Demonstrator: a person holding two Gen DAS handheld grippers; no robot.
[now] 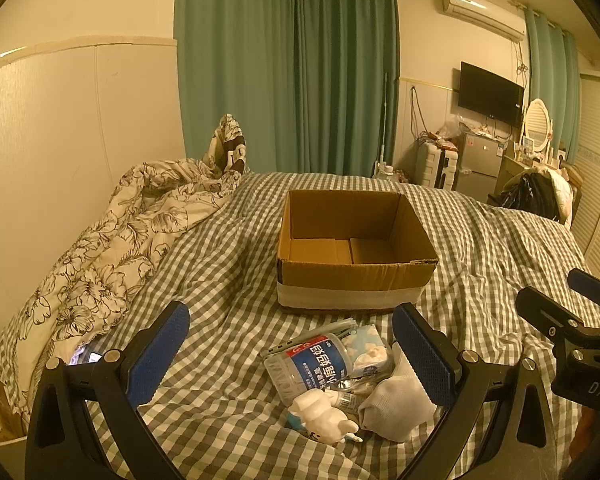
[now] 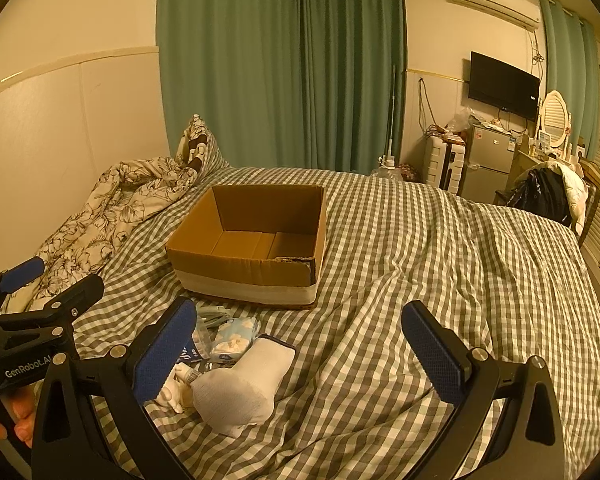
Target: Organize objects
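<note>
An open, empty cardboard box (image 1: 356, 276) sits on the checked bed; it also shows in the right wrist view (image 2: 248, 276). In front of it lies a small pile: a clear jar with a blue label (image 1: 312, 364), a tissue pack (image 1: 370, 350), a white sock (image 1: 400, 404), a white figurine (image 1: 326, 418) and a small tube (image 1: 346, 399). My left gripper (image 1: 296, 360) is open above the pile, holding nothing. My right gripper (image 2: 300, 354) is open and empty, to the right of the pile, with the sock (image 2: 240, 384) and the tissue pack (image 2: 236, 338) by its left finger.
The checked bedsheet (image 2: 420, 260) covers the bed. A crumpled floral duvet (image 1: 112, 240) lies along the left wall. Green curtains (image 1: 288, 68) hang behind. A suitcase, fridge and chair with clothes (image 2: 548, 192) stand at the far right.
</note>
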